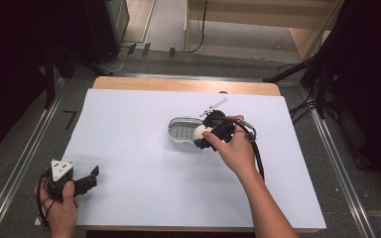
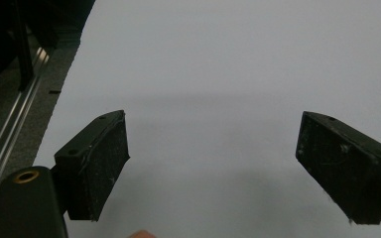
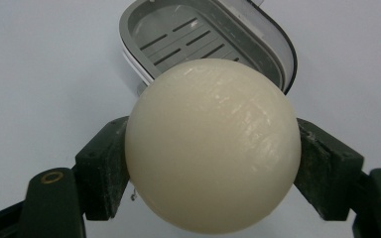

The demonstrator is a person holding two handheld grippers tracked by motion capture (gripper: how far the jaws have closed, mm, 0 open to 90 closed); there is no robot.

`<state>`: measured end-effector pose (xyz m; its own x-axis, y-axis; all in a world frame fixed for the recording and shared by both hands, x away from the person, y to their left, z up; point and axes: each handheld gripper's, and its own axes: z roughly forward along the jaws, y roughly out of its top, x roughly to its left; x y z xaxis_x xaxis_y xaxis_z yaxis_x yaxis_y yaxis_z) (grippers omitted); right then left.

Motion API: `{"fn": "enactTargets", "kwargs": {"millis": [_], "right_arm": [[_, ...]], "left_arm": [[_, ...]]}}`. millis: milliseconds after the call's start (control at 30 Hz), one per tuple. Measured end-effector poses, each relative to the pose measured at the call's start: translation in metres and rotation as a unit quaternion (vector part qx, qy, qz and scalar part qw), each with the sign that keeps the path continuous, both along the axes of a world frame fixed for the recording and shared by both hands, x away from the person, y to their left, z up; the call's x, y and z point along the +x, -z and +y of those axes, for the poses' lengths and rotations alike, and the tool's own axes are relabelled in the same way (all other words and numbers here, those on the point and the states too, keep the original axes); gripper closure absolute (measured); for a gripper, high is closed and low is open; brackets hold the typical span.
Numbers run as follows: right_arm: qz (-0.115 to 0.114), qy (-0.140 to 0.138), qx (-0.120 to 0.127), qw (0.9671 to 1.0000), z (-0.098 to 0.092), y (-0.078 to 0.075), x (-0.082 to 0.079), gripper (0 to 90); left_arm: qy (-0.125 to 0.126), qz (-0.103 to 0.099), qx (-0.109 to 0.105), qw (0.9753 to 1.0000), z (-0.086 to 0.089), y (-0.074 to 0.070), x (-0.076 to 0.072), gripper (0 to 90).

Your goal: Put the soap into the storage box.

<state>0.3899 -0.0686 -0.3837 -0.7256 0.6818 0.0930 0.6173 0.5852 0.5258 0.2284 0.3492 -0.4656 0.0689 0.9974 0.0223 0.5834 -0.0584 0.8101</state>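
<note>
Cream ball (image 3: 212, 146) between right gripper (image 3: 212, 168) jaws

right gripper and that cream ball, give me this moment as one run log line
right gripper: shut on cream ball, held by grey slotted dish | left gripper: open, idle near table's front left | dish: empty, on white sheet

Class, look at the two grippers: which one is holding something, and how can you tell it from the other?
The right gripper: its jaws clamp a cream round soap just at the grey soap dish. The left gripper is open over bare white paper.
</note>
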Motion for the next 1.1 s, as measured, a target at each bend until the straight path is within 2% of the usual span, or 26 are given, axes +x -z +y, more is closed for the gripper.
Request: {"fn": "enactTargets", "kwargs": {"millis": [200, 533, 1100], "right_arm": [[0.003, 0.0, 0.006, 1.0, 0.006, -0.001, 0.007, 24.5], [0.007, -0.003, 0.004, 1.0, 0.017, 0.0, 0.016, 24.5], [0.017, 0.005, 0.006, 0.9998, 0.037, 0.009, 0.036, 24.4]], "left_arm": [[0.001, 0.0, 0.0, 1.0, -0.001, 0.0, 0.0, 14.1], [0.002, 0.002, 0.003, 1.0, -0.001, 0.0, 0.0, 14.0], [0.003, 0.001, 0.004, 1.0, -0.001, 0.0, 0.0, 14.1]]}}
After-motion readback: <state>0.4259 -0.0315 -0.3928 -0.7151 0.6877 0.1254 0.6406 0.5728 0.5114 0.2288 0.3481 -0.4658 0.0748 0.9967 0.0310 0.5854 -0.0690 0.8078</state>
